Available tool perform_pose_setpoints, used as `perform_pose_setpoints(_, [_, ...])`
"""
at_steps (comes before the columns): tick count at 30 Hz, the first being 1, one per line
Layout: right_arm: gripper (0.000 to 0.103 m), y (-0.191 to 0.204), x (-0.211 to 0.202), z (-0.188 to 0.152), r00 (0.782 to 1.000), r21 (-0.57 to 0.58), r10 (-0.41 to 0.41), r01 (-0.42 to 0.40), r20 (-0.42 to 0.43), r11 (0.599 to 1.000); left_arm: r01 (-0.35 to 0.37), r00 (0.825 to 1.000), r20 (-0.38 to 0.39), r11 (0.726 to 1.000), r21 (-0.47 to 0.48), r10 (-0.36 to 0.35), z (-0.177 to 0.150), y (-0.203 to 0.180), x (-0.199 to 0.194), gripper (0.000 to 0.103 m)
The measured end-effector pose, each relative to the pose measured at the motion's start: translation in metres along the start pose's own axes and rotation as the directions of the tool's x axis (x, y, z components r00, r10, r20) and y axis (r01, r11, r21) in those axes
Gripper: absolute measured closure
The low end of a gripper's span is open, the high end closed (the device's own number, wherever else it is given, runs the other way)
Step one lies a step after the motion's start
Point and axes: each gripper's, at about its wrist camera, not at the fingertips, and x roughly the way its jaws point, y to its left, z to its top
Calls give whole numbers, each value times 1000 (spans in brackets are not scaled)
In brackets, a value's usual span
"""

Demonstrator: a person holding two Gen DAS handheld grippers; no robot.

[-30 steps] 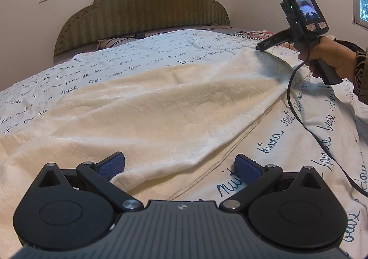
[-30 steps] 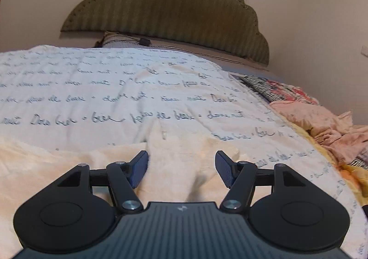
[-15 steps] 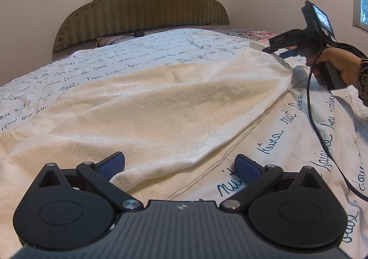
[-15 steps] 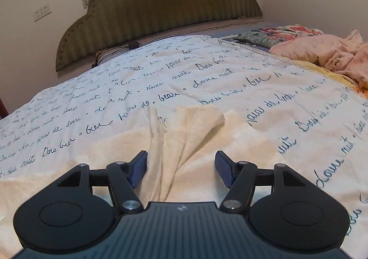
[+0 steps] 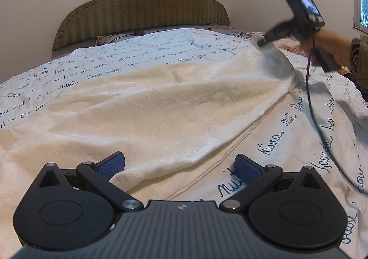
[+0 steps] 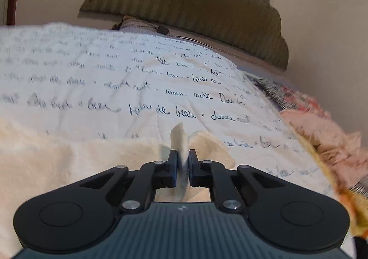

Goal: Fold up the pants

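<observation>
Cream fleece pants lie spread across the bed. My left gripper is open, low over the near corner of the pants, its blue pads on either side of the hem edge. My right gripper is shut on a pinched fold of the pants at their far end. In the left wrist view the right gripper holds that end lifted off the bed at the upper right.
The bed has a white cover with blue handwriting and a green scalloped headboard. A pink and patterned pile of clothes lies at the bed's right side. A black cable hangs from the right gripper.
My right gripper has closed on the far end of the pants and lifted it. The left gripper has stayed open in place.
</observation>
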Motion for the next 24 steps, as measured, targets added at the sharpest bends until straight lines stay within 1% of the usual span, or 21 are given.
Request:
perform_pose_setpoints(1, [93,-10,-4,9,998,94,56,-57,11,994,0,1000,3,1000,-2,0,0,0,0,1])
perform_pose_setpoints(3, [93,-20,-14,35,985,232,157,-168,64,958,-7,1000,10,1000,-12,7,0,1,-1,1])
perform_pose_setpoints(5, [93,-17,-36,71,943,290,270,-318,193,903,-9,1000,15,999,-31,10,0,4,-2,1])
perform_pose_setpoints(6, [93,-15,-52,87,913,289,302,-378,275,880,-10,1000,16,999,-39,10,0,5,-3,1])
perform_pose_setpoints(8, [93,-13,-90,111,845,253,311,-446,434,859,-11,1000,19,999,-46,12,0,6,-4,1])
perform_pose_setpoints(9, [93,-15,-105,116,825,246,295,-450,482,858,-11,1000,18,999,-45,11,0,6,-4,1])
perform_pose_setpoints(10, [93,-20,-118,115,814,255,262,-440,519,861,-13,1000,16,999,-41,13,0,5,-4,1])
perform_pose_setpoints(11, [93,-28,-125,110,812,275,230,-426,537,862,-15,1000,14,999,-36,16,0,4,-4,1])
perform_pose_setpoints(12, [93,-40,-127,98,823,316,188,-402,536,860,-17,1000,11,999,-30,18,0,3,-3,1])
perform_pose_setpoints(13, [93,-53,-124,84,847,362,145,-366,512,857,-19,1000,8,1000,-25,19,0,2,-3,1])
perform_pose_setpoints(14, [93,-67,-116,67,877,418,105,-325,469,848,-17,1000,6,1000,-19,17,0,1,-2,1])
perform_pose_setpoints(15, [93,-86,-102,43,915,497,66,-275,398,823,-15,1000,6,1000,-12,15,1,-1,-1,1])
perform_pose_setpoints(16, [93,-104,-86,19,947,567,36,-222,319,793,-17,1000,5,1000,-6,17,1,-2,-1,1])
perform_pose_setpoints(17, [93,-120,-68,-5,972,622,21,-166,234,765,-18,1000,1,1000,-1,18,2,-3,-1,1])
perform_pose_setpoints(18, [93,-131,-52,-28,987,669,19,-121,158,733,-22,1000,-3,1000,0,22,2,-3,0,1])
perform_pose_setpoints(19, [93,-140,-35,-54,996,722,36,-88,88,686,-20,1000,-4,1000,-2,20,3,-3,1,1])
perform_pose_setpoints(20, [94,-144,-27,-73,999,753,29,-54,46,656,-17,1000,-5,1000,-6,17,3,-2,1,1])
perform_pose_setpoints(21, [94,-145,-22,-88,999,763,16,-32,28,646,-15,1000,-6,1000,-11,15,4,-1,1,1])
perform_pose_setpoints(22, [94,-144,-22,-95,999,767,13,-32,30,641,-16,1000,-6,1000,-14,16,4,0,2,1])
perform_pose_setpoints(23, [94,-142,-26,-100,999,769,17,-48,48,637,-16,1000,-7,1000,-15,16,4,0,2,1])
perform_pose_setpoints(24, [94,-142,-31,-99,997,761,21,-69,72,645,-17,1000,-8,1000,-15,17,4,0,2,1])
